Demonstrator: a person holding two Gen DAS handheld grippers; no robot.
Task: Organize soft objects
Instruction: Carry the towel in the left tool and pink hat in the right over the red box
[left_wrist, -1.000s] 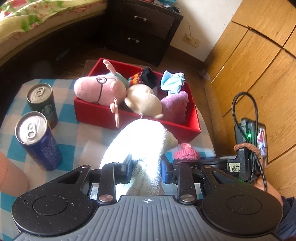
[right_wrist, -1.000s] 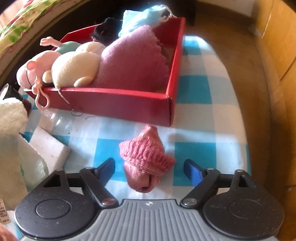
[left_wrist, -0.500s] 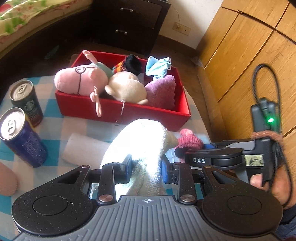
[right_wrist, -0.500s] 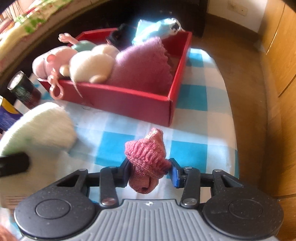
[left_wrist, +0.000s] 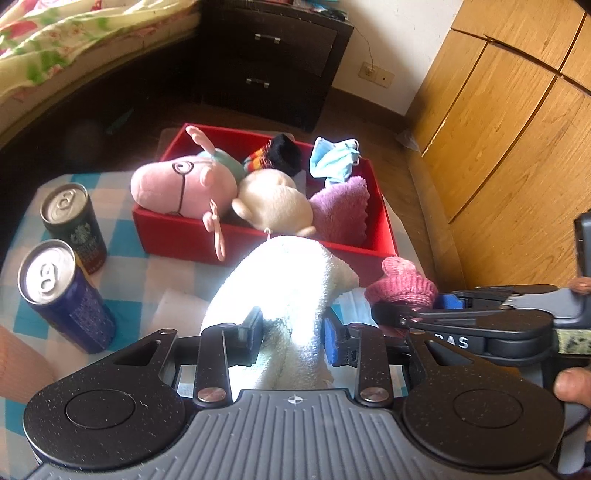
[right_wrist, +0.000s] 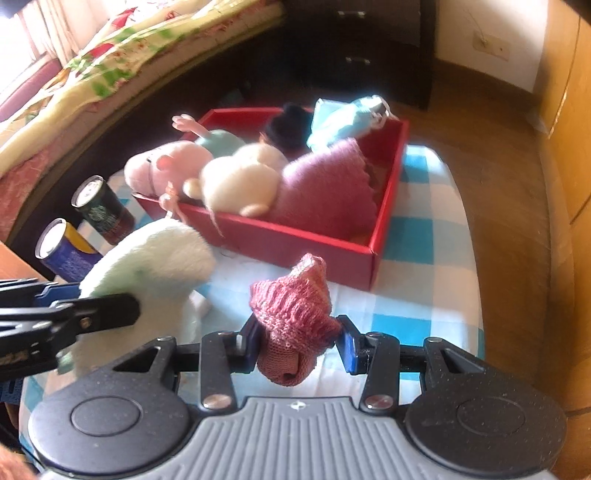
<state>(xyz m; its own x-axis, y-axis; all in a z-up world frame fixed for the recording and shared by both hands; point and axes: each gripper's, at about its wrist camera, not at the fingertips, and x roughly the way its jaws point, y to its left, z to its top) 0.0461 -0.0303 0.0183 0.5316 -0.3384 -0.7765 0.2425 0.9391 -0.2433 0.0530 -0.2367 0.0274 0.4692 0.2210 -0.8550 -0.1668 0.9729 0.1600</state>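
Observation:
My left gripper (left_wrist: 293, 338) is shut on a white fluffy towel (left_wrist: 291, 280) and holds it above the checked table, in front of the red box (left_wrist: 177, 232). My right gripper (right_wrist: 295, 341) is shut on a pink knitted hat (right_wrist: 291, 314) and holds it lifted off the table, near the box's front right corner (right_wrist: 373, 266). The hat also shows in the left wrist view (left_wrist: 400, 284), the towel in the right wrist view (right_wrist: 155, 269). The box holds a pink pig plush (left_wrist: 181, 188), a cream plush (left_wrist: 277, 201), a purple cloth (left_wrist: 341, 210), a dark sock (left_wrist: 280, 153) and a blue face mask (left_wrist: 332, 158).
Two drink cans stand left of the box, a dark green one (left_wrist: 74, 225) and a blue one (left_wrist: 62, 291). A white flat packet (left_wrist: 177, 314) lies on the blue checked cloth (right_wrist: 424, 236). A bed, a dark drawer unit (left_wrist: 273, 62) and wooden wardrobe doors surround the table.
My right gripper closed on the pink hat and lifted it off the table. Both grippers rose and pulled back a little; the left one still holds the towel.

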